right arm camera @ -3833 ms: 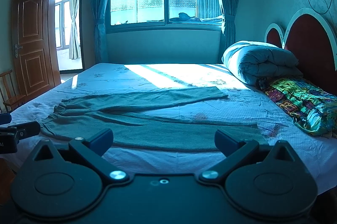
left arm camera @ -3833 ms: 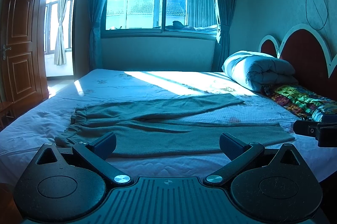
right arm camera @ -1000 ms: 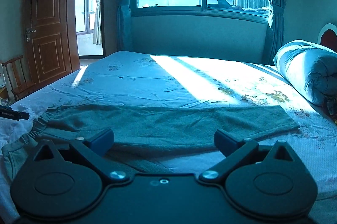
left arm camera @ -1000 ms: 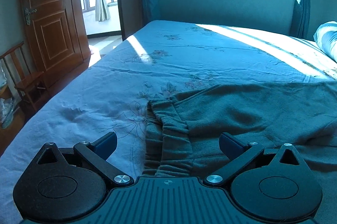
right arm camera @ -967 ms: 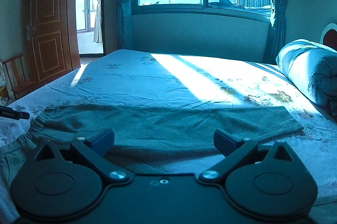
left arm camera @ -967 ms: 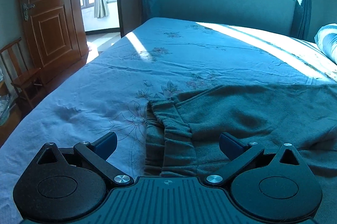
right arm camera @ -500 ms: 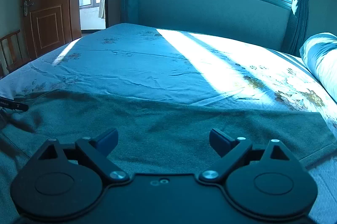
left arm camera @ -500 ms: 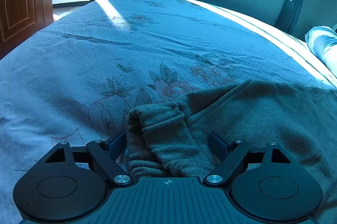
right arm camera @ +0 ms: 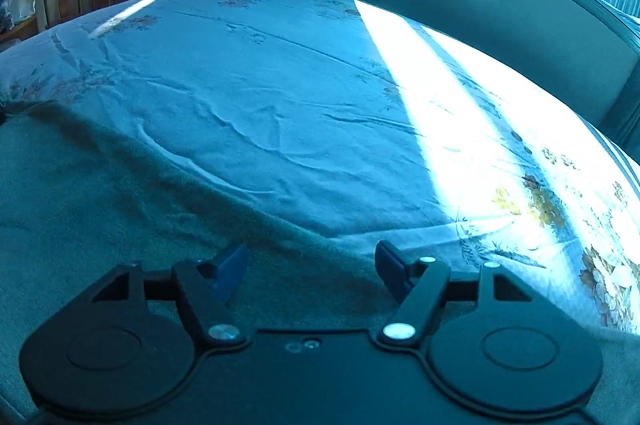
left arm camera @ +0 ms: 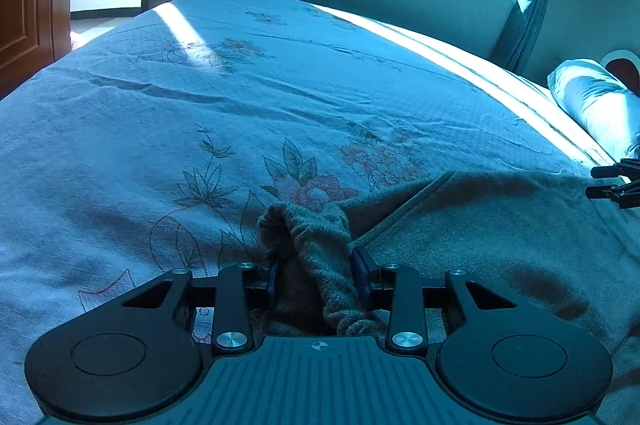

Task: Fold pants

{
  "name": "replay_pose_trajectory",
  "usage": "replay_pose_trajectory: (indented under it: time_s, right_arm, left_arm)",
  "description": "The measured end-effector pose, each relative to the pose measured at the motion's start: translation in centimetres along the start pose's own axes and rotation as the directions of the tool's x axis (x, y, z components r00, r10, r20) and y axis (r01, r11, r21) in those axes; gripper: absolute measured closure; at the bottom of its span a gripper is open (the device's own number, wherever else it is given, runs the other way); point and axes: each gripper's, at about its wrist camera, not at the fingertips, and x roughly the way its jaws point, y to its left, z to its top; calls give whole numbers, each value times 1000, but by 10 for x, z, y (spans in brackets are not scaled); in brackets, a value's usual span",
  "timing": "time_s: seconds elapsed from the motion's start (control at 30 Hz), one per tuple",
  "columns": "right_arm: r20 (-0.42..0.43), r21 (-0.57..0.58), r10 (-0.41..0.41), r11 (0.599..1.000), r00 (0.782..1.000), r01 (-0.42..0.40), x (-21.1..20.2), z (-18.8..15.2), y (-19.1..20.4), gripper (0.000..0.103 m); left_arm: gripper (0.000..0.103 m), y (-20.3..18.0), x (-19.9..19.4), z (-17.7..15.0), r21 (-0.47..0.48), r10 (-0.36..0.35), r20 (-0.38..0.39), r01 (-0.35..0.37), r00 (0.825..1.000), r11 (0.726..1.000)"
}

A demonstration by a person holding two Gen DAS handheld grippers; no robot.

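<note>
Two tools (left [left arm camera: 318,275] clamping), one pants [left arm camera: 480,225]

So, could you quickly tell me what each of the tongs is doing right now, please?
Left tongs: closed on the bunched waistband of the pants.
Right tongs: open, holding nothing, poised over the pants leg near its far edge.

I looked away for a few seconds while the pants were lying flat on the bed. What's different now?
The left gripper moved in to the waistband and closed on it, bunching it up. The right gripper dropped low over the far edge of the pants, jaws partly narrowed but holding nothing. The pants otherwise still lie spread on the bed sheet.
</note>
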Motion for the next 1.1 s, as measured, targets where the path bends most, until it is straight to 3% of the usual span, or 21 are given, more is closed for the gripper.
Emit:
replay_pose_trajectory:
  time_s: [0.1, 0.13, 0.17, 0.23, 0.27, 0.3, 0.47, 0.67, 0.8, 0.9, 0.97, 1.03, 1.1]
  right_arm:
    - [-48, 24, 49, 999, 998, -47, 18, -1, -15, 24]
    - [-61, 34, 69, 997, 996, -67, 21, -2, -17, 24]
    - [-67, 34, 87, 996, 994, -85, 23, -3, -17, 30]
    - [-70, 35, 98, 995, 993, -96, 21, -2, -14, 52]
    - [-66, 34, 79, 996, 995, -77, 18, -1, -13, 82]
    - [-67, 34, 61, 998, 996, -59, 15, 0, -13, 102]
    - [24, 25, 31, 999, 999, -32, -32, -2, -12, 103]
    - [101, 7, 32, 999, 994, -33, -127, -19, 4, 103]
    - [121, -26, 26, 999, 992, -23, -189, -49, 32, 103]
    - [114, -60, 13, 998, 993, -6, -221, -84, 58, 103]
    - [98, -80, -12, 997, 995, 20, -230, -110, 75, 103]
    - [98, -102, -63, 992, 993, 73, -236, -135, 90, 103]
    - [126, -42, -87, 995, 988, 93, -246, -154, 97, 91]
  left_arm:
    - [57, 4, 5, 1, 3, -17, -6, 17, 1000, 1000]
    - [57, 4, 8, 2, 9, -22, -7, 22, 1000, 1000]
    - [58, 5, 10, 3, 5, -23, -11, 23, 1000, 1000]
    - [78, 7, 13, 6, -19, -51, -18, 51, 999, 999]
    - [80, 6, 12, 6, -18, -58, -12, 58, 998, 998]
    - [81, 4, 11, 5, -1, -53, -4, 53, 999, 999]
    - [83, 0, -18, 4, 51, -75, 99, 70, 992, 996]
    - [83, -6, -86, 7, 153, -199, 230, 166, 953, 974]
    - [83, -10, -132, -10, 192, -271, 260, 226, 927, 955]
    - [82, -21, -163, -37, 242, -274, 250, 214, 929, 946]
    - [77, -28, -179, -57, 267, -246, 233, 182, 941, 947]
    - [55, -28, -194, -75, 246, -219, 223, 163, 950, 956]
    - [44, -23, -210, -95, 186, -197, 212, 159, 957, 970]
